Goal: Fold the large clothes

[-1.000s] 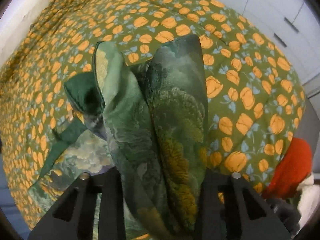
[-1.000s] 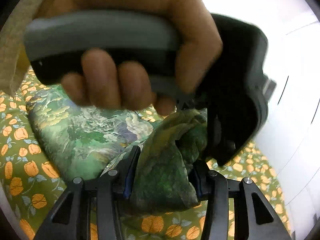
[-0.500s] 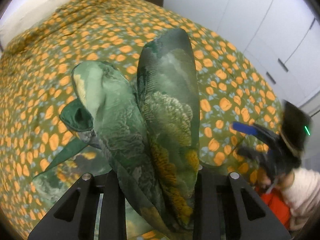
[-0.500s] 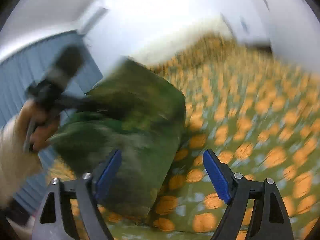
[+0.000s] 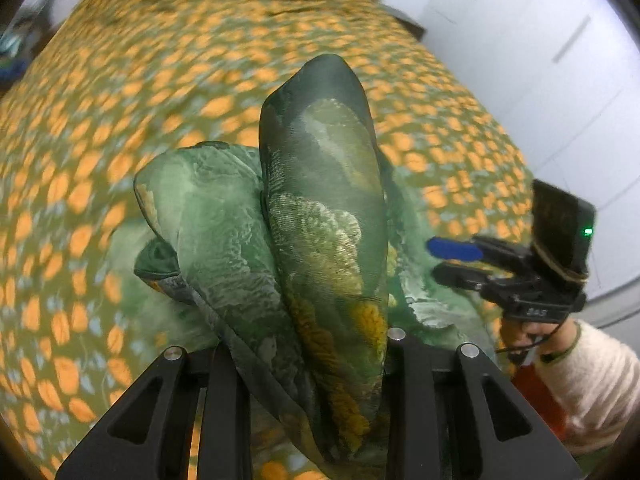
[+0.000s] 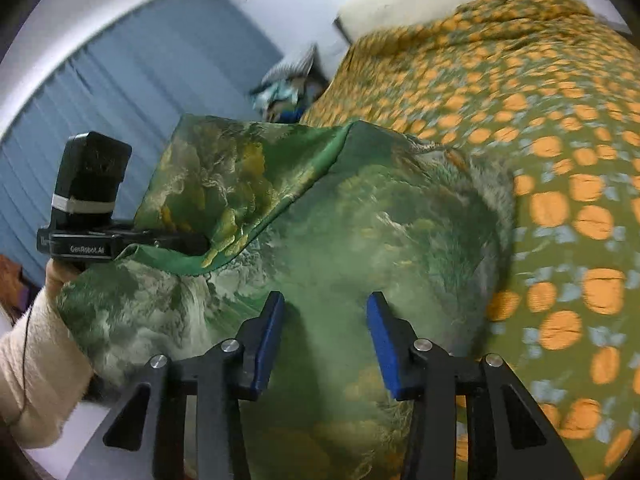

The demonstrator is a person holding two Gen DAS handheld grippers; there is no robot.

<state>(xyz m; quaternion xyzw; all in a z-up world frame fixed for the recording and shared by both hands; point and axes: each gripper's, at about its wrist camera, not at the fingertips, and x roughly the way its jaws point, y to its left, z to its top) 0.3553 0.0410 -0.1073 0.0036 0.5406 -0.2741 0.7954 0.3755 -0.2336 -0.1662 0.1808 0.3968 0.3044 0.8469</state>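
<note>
A large green garment with a landscape print is bunched in my left gripper, which is shut on a thick fold of it and holds it above the bed. In the right wrist view the same garment hangs spread over the bed's near edge. My right gripper is open and empty, its blue pads just in front of the cloth. It also shows in the left wrist view at the right, beside the garment. The left gripper shows in the right wrist view, clamped on the cloth's edge.
The bed's olive bedspread with orange flowers fills most of both views. White wardrobe doors stand at the right. Blue vertical blinds and a cluttered bedside spot lie beyond the bed's far corner.
My right gripper has let go of the garment, opened and swung out to the side. My left gripper has lifted its fold higher over the bed.
</note>
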